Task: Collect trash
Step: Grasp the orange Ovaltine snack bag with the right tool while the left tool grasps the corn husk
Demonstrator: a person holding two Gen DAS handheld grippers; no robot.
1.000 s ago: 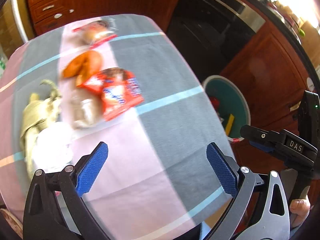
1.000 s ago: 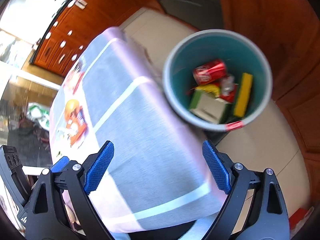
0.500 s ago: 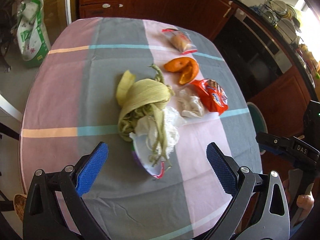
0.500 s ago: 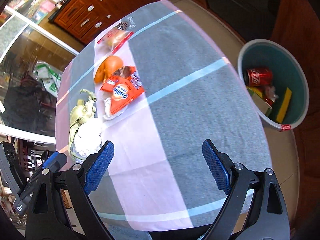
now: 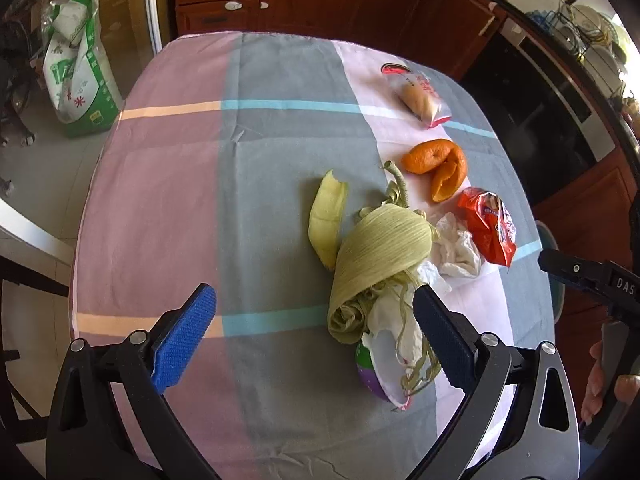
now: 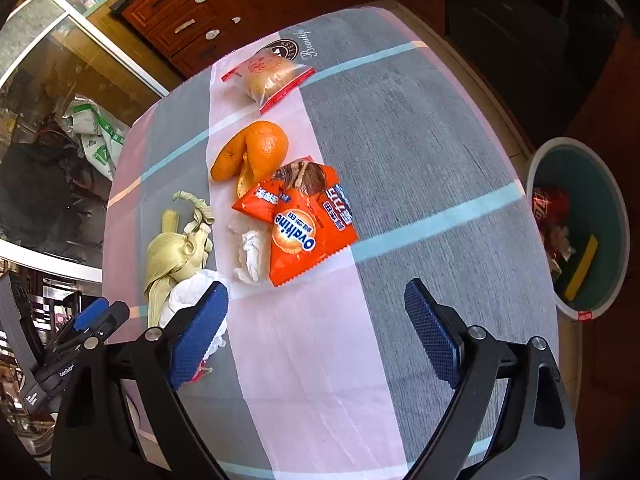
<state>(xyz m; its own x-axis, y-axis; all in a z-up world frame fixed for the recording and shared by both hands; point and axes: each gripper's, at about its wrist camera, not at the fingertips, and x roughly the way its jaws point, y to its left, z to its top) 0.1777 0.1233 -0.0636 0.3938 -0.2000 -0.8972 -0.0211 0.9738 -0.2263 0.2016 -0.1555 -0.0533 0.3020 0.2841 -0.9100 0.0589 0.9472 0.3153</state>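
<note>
Both the left claw (image 5: pixel 314 338) and right claw (image 6: pixel 316 326) hang spread and empty above the surface (image 5: pixel 168 200), where the corn husk (image 5: pixel 372 256) apparently lies loose and wants a low, centred pinch.

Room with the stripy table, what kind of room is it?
Most likely a home kitchen. Wooden cabinets with drawers line the wall, a dish rack sits on the counter, and food scraps such as orange peel lie on the cloth-covered table.
</note>
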